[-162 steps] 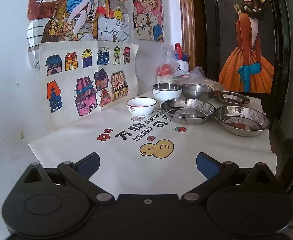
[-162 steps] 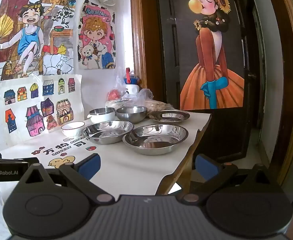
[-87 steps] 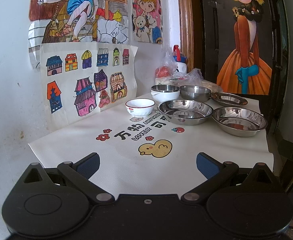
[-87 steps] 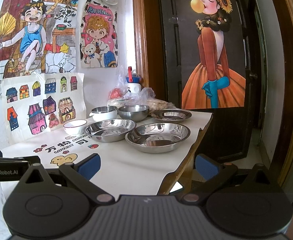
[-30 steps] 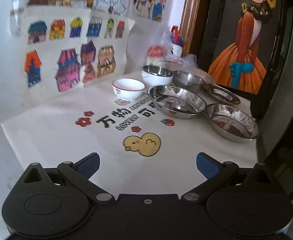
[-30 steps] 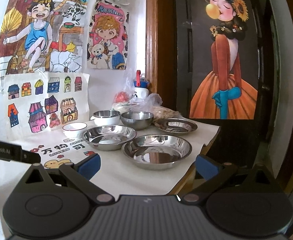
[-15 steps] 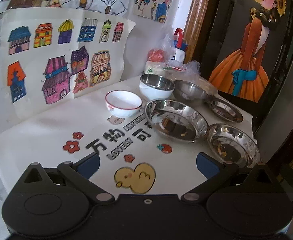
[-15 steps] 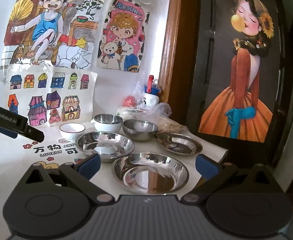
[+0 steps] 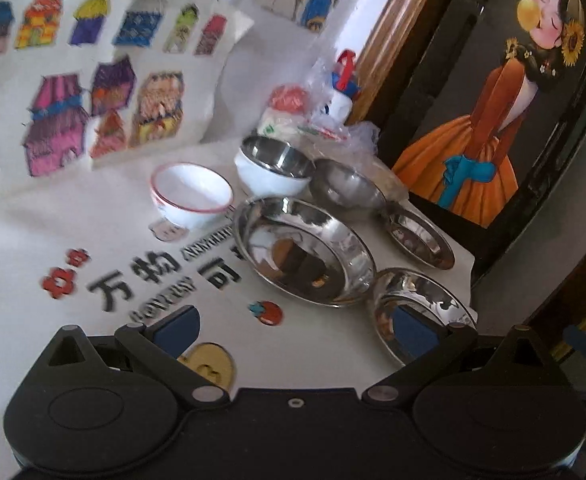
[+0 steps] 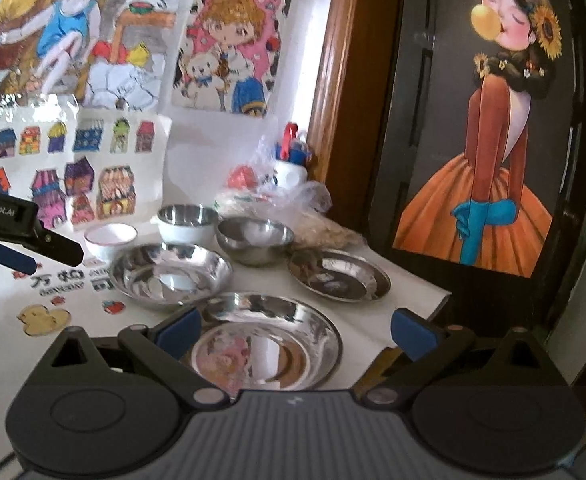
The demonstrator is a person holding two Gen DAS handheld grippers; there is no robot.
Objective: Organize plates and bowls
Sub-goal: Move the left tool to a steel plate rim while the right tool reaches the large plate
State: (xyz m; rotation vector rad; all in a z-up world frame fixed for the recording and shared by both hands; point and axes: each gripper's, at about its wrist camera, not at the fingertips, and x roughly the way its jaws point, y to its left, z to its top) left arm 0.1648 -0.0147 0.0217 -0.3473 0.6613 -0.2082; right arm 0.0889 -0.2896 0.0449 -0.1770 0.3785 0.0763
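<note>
Several dishes stand on the white table cover. A red-rimmed white bowl (image 9: 191, 196) is at the left, a white steel-lined bowl (image 9: 273, 168) and a steel bowl (image 9: 345, 196) behind. A large steel plate (image 9: 305, 252), a nearer steel plate (image 9: 417, 312) and a small steel plate (image 9: 419, 236) lie in front. My left gripper (image 9: 293, 326) is open and empty above the table, short of the large plate. My right gripper (image 10: 295, 330) is open and empty, just above the nearest steel plate (image 10: 265, 340); the large plate (image 10: 171, 276) and small plate (image 10: 339, 276) lie beyond.
A plastic bag with food and a white cup (image 9: 339, 100) stand at the back corner. Drawings hang on the wall (image 10: 93, 148) at the left. A wooden door frame (image 10: 335, 80) and a dark door are behind. The table edge (image 10: 437, 300) drops off at the right.
Both grippers have moved forward and lower toward the dishes. The right gripper now hangs over the nearest steel plate. Both stay open.
</note>
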